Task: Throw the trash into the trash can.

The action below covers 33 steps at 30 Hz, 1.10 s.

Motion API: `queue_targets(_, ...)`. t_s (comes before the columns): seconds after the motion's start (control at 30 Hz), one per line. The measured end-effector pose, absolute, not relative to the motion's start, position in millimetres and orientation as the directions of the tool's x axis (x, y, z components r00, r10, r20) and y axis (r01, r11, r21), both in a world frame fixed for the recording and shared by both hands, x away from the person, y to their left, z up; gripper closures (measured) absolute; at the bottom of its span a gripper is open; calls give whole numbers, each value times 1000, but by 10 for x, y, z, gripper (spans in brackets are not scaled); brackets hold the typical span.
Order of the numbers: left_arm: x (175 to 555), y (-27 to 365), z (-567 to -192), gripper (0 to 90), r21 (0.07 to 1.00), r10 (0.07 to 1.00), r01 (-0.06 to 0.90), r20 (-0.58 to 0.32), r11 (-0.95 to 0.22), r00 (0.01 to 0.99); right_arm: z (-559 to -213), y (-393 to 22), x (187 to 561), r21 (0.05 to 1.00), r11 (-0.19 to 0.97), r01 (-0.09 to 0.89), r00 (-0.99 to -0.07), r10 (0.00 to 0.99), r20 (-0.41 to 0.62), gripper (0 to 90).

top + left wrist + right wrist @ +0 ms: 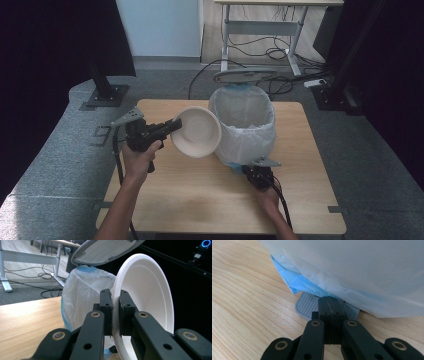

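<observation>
Your left gripper has its two jaws closed on the rim of a white foam bowl, and the left gripper view shows the rim pinched flat between the pads, with only the thickness of the foam keeping them apart. The bowl stands on edge, rising up and away from your fingertips, its hollow side facing the right-hand jaw and its back toward the left-hand one. Just beyond the left-hand jaw sits a pedal bin lined with a white bag, blue plastic showing at its top edge, and its lid is raised open above and ahead of the fingers. In the high view the bowl hangs above the wooden table, just beside the bin's near-left wall, with your left hand wrapped around the gripper's handle. Your right gripper is low at the foot of the bin, on its near side. In the right gripper view its jaws are pressed fully together with nothing between them, and their tips rest on the grey ribbed foot pedal that pokes out from under the bag. The white bag and a fold of blue plastic hang directly above and ahead of those tips.
</observation>
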<state>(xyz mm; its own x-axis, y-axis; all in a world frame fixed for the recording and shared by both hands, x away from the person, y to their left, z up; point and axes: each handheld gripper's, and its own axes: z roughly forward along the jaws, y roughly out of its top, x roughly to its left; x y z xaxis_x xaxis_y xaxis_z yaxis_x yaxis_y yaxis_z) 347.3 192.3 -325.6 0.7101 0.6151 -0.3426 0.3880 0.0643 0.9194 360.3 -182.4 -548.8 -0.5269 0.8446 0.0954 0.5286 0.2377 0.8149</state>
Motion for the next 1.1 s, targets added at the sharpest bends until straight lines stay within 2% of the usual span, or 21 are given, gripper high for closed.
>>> queue_targets(1.1, 3669, 1611, -3077, 839, 925, 614, 378, -308, 17, 727, -5488, -1828, 3605, 814, 239, 529, -530, 843, 97, 894)
